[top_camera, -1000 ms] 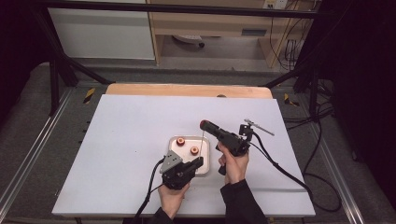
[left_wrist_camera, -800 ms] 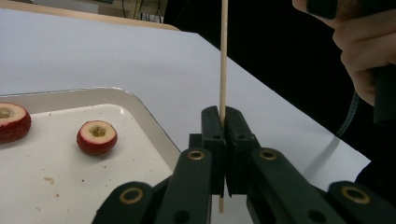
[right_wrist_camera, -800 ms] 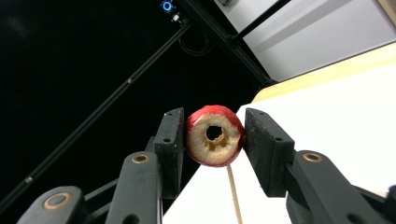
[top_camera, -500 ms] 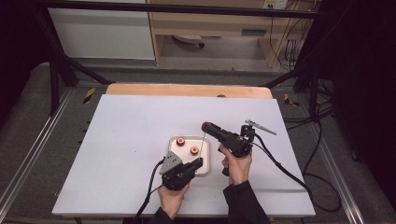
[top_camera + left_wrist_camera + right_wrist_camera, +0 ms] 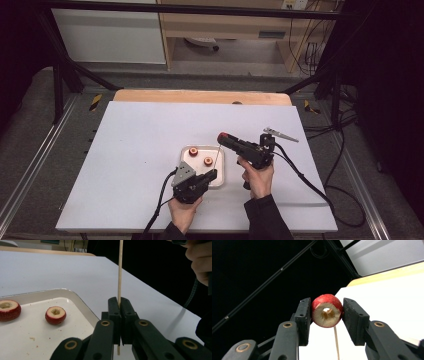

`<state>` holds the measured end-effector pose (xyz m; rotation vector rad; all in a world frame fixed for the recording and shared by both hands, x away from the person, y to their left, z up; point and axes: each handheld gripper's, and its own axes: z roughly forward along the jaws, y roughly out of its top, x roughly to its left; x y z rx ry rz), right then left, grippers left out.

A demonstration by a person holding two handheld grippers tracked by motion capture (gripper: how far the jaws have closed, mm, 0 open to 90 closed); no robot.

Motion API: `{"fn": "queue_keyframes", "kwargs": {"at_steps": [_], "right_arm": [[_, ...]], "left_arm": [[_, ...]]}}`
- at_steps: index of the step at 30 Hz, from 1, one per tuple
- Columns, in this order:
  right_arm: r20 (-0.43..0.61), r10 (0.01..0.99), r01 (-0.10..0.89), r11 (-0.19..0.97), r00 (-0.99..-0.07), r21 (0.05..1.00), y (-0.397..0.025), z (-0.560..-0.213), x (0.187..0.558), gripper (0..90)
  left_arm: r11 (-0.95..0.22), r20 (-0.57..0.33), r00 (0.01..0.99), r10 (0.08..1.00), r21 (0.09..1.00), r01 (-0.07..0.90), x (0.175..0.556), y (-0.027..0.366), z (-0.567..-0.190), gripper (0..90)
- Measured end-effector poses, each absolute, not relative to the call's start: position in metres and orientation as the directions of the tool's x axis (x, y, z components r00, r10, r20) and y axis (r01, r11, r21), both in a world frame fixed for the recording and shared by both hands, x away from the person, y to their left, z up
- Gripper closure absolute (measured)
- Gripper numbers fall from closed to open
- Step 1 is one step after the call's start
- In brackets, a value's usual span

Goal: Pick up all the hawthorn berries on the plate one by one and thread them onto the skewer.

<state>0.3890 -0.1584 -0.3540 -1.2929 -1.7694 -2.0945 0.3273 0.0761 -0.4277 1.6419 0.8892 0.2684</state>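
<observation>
Your gear: two black hand-held grippers, dark sleeves.
Left gripper point(image 5: 212, 175): black jaws, brass-ringed pivots, small screw holes, grey three-cornered plate, black cable trailing. Right gripper point(image 5: 325, 312): flat black jaw pads, brass-ringed pivots, grey plate, black cable. Your sleeves point(image 5: 267, 217) are dark.

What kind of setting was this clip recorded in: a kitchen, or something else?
Probably a lab or recording studio, not a kitchen: a white table ringed by black frame struts, dark surroundings, loose cables on the floor. The food work is staged on a small tray.
</observation>
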Motion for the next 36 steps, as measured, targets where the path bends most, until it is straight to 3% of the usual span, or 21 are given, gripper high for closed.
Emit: {"fn": "queue_keyframes", "kwargs": {"at_steps": [9,22,27,35,36], "right_arm": [[0.675,0.394,0.579,-0.346,-0.624,0.738,-0.1603,-0.3516,0.3905,59.4],[0.579,0.471,0.549,-0.217,-0.665,0.807,-0.1616,-0.3521,0.3915,52.7],[0.549,0.482,0.534,-0.182,-0.683,0.825,-0.1621,-0.3524,0.3927,58.8],[0.524,0.519,0.522,-0.164,-0.675,0.837,-0.1647,-0.3510,0.3935,56.4],[0.520,0.517,0.522,-0.156,-0.680,0.838,-0.1656,-0.3504,0.3934,59.6]], "left_arm": [[0.008,-0.254,0.704,0.663,0.943,0.333,0.3199,0.0777,-0.4288,88.7],[-0.052,-0.245,0.706,0.664,0.927,0.370,0.3243,0.0758,-0.4278,88.7],[-0.079,-0.244,0.720,0.649,0.920,0.383,0.3252,0.0741,-0.4280,88.7],[-0.092,-0.245,0.723,0.646,0.915,0.393,0.3261,0.0751,-0.4289,88.7],[-0.091,-0.248,0.723,0.645,0.914,0.395,0.3267,0.0756,-0.4292,88.7]]}}
